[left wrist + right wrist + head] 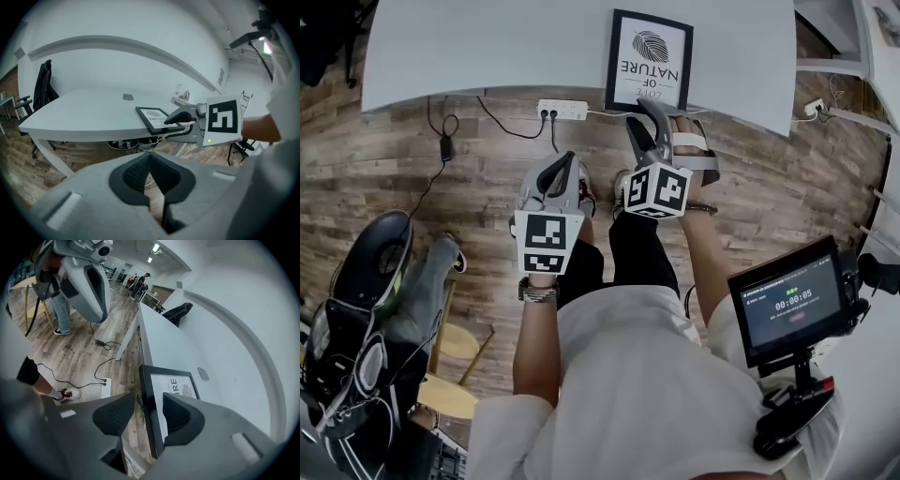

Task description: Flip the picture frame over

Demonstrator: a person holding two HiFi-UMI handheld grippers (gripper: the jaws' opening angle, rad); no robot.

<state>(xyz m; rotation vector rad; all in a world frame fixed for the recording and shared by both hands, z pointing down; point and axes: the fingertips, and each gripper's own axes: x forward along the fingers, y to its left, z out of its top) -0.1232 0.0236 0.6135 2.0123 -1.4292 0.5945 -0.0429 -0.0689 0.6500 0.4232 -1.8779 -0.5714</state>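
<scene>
A person in a white shirt (628, 375) is seen from above, standing on a wood floor and holding a gripper in each hand. A small screen (787, 302) on a mount sits at their right.

The left gripper (555, 178) hangs nearest the body, well short of the table. Its own view shows its jaws pressed together with nothing between them.

The right gripper (656, 122) reaches farther, up to the table's near edge. Its jaws stand apart, and the black border of the picture frame (649, 61) runs between them. One pad (180, 413) sits over the frame's printed face. The other pad (115, 413) is off the frame's edge, with a gap left, so nothing is clamped yet. Seen from the left gripper view, one finger rides above the frame and the other sits lower, at the table's edge.

The picture frame lies flat and face up on the white table (487, 47), with its near short edge at the table's near edge. Its long axis runs from near to far, straight ahead of the right gripper, which is much the closer of the two. The print shows a leaf and lettering.

A white power strip (562, 110) lies on the floor just below the table's edge. Farther back on the table rests a small flat grey object (128, 97). No container is in view.
</scene>
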